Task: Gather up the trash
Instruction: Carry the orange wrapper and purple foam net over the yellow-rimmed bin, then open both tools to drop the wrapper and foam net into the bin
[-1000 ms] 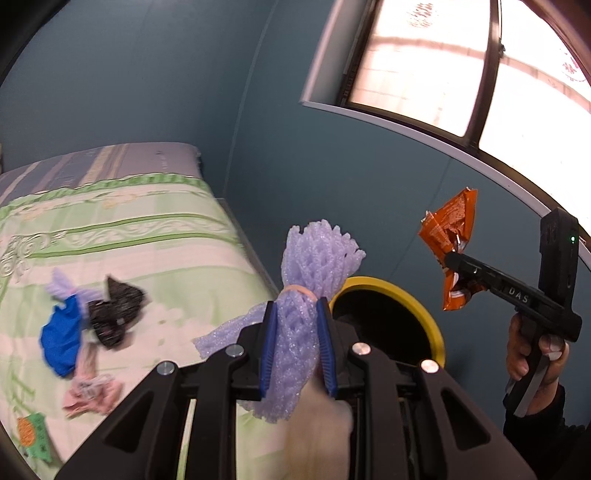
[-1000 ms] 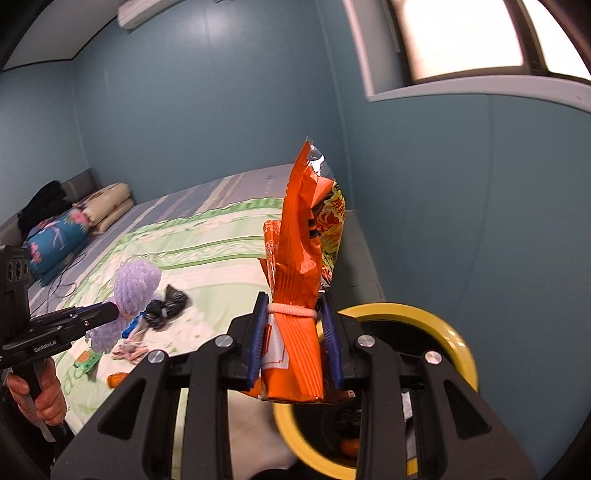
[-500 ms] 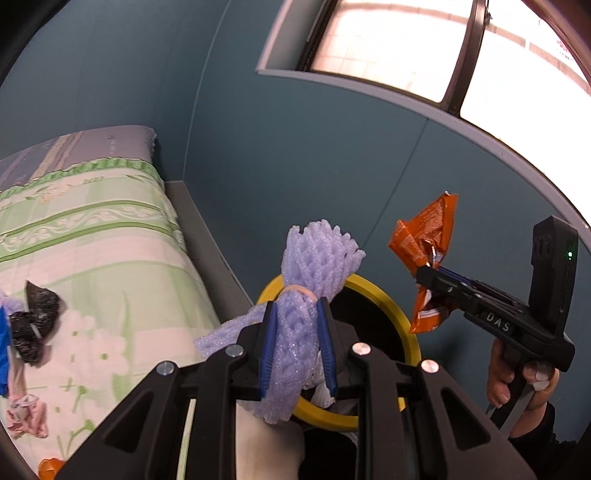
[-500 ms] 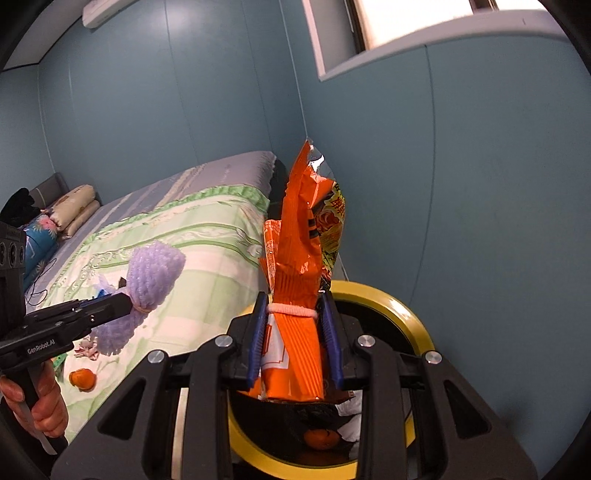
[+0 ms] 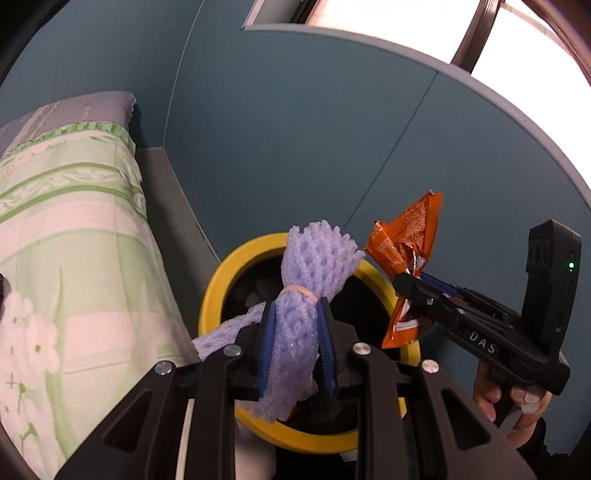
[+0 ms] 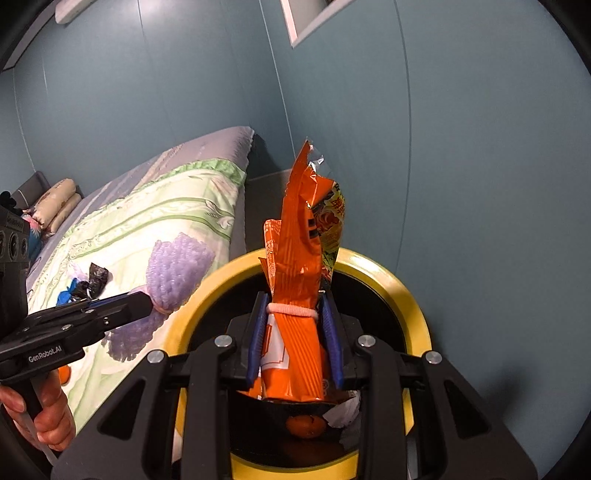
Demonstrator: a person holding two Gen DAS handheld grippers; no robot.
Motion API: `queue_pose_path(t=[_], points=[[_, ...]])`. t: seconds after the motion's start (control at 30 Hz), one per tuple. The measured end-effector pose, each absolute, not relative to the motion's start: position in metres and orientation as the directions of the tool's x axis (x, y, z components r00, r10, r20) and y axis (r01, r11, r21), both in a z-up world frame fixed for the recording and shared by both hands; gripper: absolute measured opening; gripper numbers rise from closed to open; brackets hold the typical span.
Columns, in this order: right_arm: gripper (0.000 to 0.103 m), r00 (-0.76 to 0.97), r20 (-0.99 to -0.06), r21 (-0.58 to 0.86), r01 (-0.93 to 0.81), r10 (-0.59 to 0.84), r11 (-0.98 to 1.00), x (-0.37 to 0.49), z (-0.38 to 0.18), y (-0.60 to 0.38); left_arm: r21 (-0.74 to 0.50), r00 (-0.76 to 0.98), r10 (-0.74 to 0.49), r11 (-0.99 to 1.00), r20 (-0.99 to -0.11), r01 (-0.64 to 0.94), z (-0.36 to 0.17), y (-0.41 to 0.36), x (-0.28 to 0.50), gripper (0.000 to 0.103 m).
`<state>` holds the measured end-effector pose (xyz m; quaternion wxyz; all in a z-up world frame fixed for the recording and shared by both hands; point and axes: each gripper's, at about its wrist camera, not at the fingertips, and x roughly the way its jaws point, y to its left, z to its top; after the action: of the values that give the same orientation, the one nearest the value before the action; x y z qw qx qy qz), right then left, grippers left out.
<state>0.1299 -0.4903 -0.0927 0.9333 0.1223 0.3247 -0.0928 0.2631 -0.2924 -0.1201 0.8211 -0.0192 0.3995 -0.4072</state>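
My left gripper (image 5: pixel 297 347) is clenched on a purple foam fruit net (image 5: pixel 314 269), blue pads pressing its waist just below a pale rubber band, the net's frilled top fanning up at frame centre. My right gripper (image 6: pixel 293 347) grips a crumpled orange snack wrapper (image 6: pixel 299 258) the same way, its torn top standing upright in the middle of the right wrist view. Both pieces hang over the yellow-rimmed bin (image 5: pixel 218 280), whose dark mouth lies open right behind my fingers; in the left wrist view the wrapper sits just right of the net, apart from it, over the rim's right side. Inside the bin I see an orange fruit (image 6: pixel 304 424) and some white scraps (image 6: pixel 347 410). The bin stands in the narrow grey gap between the bed (image 5: pixel 66 236) at left and the blue-green wall (image 5: pixel 295 147), with the window (image 5: pixel 406 33) at upper right. On the bedcover, at left in the right wrist view, a black wrapper (image 6: pixel 96 277) and a blue scrap (image 6: pixel 66 295) lie close together. Against a second ago, the bin fills far more of both views and the bed has slid off to the left.
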Motion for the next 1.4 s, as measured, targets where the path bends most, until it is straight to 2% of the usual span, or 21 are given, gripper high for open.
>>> queue_pose_path(t=[0.33, 0.43, 0.53, 0.57, 0.6, 0.83, 0.97, 1.13, 1.4], points=[[0.029, 0.744, -0.663, 0.180, 0.261, -0.079, 0.949, 0.135, -0.114, -0.499, -0.372, 0.309, -0.684, 0.656, -0.661, 0.657, -0.136, -0.313, 0.272, 0.021], [0.029, 0.738, -0.670, 0.181, 0.266, -0.080, 0.947, 0.136, -0.113, -0.506, -0.377, 0.308, -0.688, 0.654, -0.657, 0.655, -0.136, -0.311, 0.273, 0.026], [0.032, 0.737, -0.670, 0.182, 0.278, -0.088, 0.943, 0.136, -0.113, -0.507, -0.379, 0.315, -0.687, 0.659, -0.655, 0.650, -0.138, -0.310, 0.273, 0.036], [0.034, 0.738, -0.669, 0.188, 0.281, -0.087, 0.941, 0.136, -0.113, -0.508, -0.382, 0.316, -0.688, 0.660, -0.653, 0.647, -0.137, -0.310, 0.273, 0.048], [0.039, 0.740, -0.667, 0.194, 0.284, -0.086, 0.939, 0.135, -0.113, -0.509, -0.388, 0.323, -0.688, 0.665, -0.649, 0.638, -0.136, -0.308, 0.273, 0.056], [0.040, 0.745, -0.658, 0.207, 0.318, -0.108, 0.925, 0.125, -0.111, -0.515, -0.383, 0.347, -0.688, 0.674, -0.638, 0.632, -0.127, -0.295, 0.269, 0.058], [0.041, 0.765, -0.634, 0.218, 0.317, -0.113, 0.923, 0.115, -0.103, -0.515, -0.368, 0.382, -0.678, 0.691, -0.628, 0.622, -0.120, -0.284, 0.267, 0.066], [0.047, 0.796, -0.594, 0.207, 0.292, -0.117, 0.934, 0.105, -0.089, -0.506, -0.334, 0.447, -0.658, 0.721, -0.606, 0.608, -0.105, -0.261, 0.261, 0.077], [0.058, 0.843, -0.528, 0.180, 0.229, -0.102, 0.957, 0.101, -0.061, -0.474, -0.302, 0.543, -0.629, 0.761, -0.556, 0.574, -0.072, -0.217, 0.254, 0.086]])
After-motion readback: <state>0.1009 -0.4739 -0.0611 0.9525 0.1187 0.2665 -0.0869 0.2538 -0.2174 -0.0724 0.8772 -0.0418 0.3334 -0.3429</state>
